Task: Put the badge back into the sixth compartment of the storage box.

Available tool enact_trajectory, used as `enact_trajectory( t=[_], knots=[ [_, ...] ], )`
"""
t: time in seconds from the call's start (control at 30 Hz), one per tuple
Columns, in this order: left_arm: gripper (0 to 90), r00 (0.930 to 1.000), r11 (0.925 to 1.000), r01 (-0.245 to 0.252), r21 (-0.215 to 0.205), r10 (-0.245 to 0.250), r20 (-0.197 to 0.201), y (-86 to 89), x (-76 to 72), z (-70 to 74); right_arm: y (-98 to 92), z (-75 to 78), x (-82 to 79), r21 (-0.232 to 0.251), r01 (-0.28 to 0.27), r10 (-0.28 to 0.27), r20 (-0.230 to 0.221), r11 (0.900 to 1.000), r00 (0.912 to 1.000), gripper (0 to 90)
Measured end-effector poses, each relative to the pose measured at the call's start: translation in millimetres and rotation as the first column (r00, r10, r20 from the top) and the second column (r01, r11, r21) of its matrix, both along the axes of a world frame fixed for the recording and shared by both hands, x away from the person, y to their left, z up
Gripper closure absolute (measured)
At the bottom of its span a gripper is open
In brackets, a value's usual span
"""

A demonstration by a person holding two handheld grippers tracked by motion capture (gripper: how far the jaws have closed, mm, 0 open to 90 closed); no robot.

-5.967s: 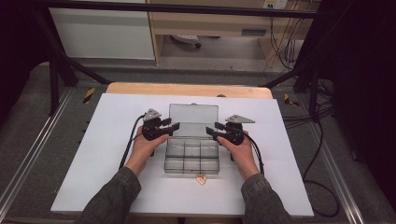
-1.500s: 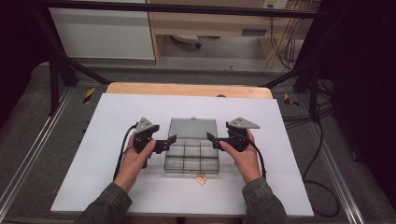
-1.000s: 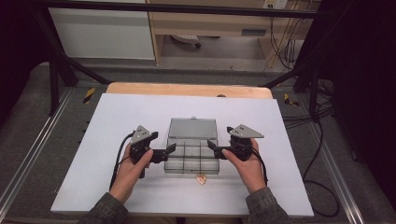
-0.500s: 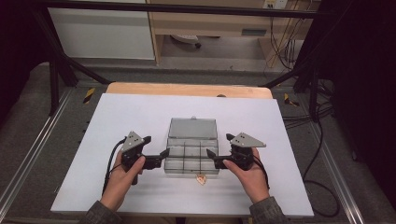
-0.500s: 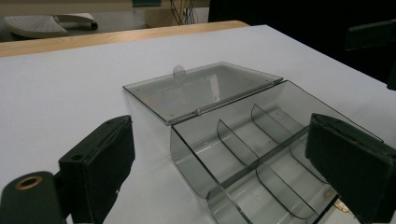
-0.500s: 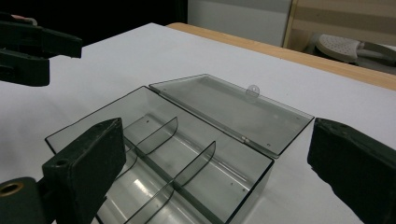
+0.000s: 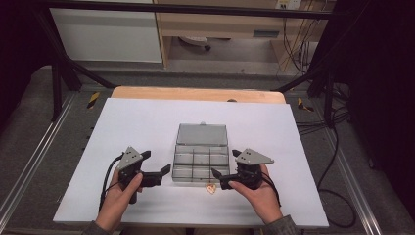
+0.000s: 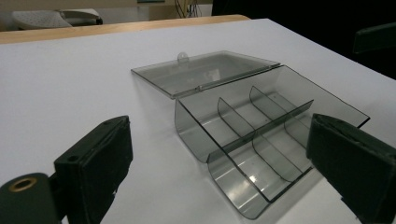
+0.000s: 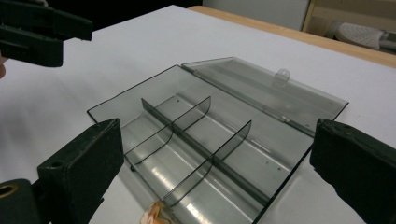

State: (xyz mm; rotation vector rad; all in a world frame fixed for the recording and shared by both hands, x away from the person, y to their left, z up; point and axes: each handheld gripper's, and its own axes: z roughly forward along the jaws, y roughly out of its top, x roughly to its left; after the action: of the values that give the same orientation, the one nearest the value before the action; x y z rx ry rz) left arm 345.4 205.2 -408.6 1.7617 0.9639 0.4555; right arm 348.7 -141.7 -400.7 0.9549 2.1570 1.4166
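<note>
Fingers [image 8: 93, 168] of left gripper [image 7: 152, 172] and right gripper [image 7: 226, 172]: spread apart, holding nothing, flanking a clear compartment box [image 7: 199, 165] mid-tabletop [image 7: 147, 122]. Lid [image 7: 201, 134] folded flat behind, leaving the compartments open to reach. Small tan item [image 7: 211, 188]: just before the box's near edge, beside the right gripper.

Smoky grey box [image 7: 200, 154], white table [image 7: 147, 122]

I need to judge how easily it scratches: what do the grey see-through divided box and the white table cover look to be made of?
The grey see-through divided box looks like smoke-tinted clear plastic, glossy: the white surface shows through its walls, and highlights glint on its floor. The white table cover looks like matte paper or laminate, without glare; which one is unclear.
</note>
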Motion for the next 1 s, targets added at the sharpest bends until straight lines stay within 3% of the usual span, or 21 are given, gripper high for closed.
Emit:
enact_trajectory(
  t=[0.4,0.6,0.77,1.0],
  knots=[
    [7.2,0.9998,0.9997,-0.019,0.017,0.019,-0.009,18.4,-13.5,-5.8,9.3,-2.7,-13.6,-0.024,-0.04,0.039,-0.032,0.999,0.9987,4.3],
    [7.5,0.9997,0.9998,-0.013,0.018,0.013,-0.019,19.4,-22.4,-7.8,12.6,-6.6,-19.2,-0.045,-0.051,0.049,-0.053,0.998,0.9974,4.7],
    [7.3,0.9997,0.9986,-0.004,0.053,0.005,-0.026,22.3,-32.1,-10.1,17.1,-11.7,-24.2,-0.063,-0.069,0.064,-0.078,0.996,0.9949,6.0],
    [7.3,0.9994,0.9984,-0.003,0.057,0.005,-0.034,24.7,-28.6,-12.0,28.7,-17.5,-28.6,-0.096,-0.12,0.11,-0.108,0.988,0.9881,16.3]
  ],
)
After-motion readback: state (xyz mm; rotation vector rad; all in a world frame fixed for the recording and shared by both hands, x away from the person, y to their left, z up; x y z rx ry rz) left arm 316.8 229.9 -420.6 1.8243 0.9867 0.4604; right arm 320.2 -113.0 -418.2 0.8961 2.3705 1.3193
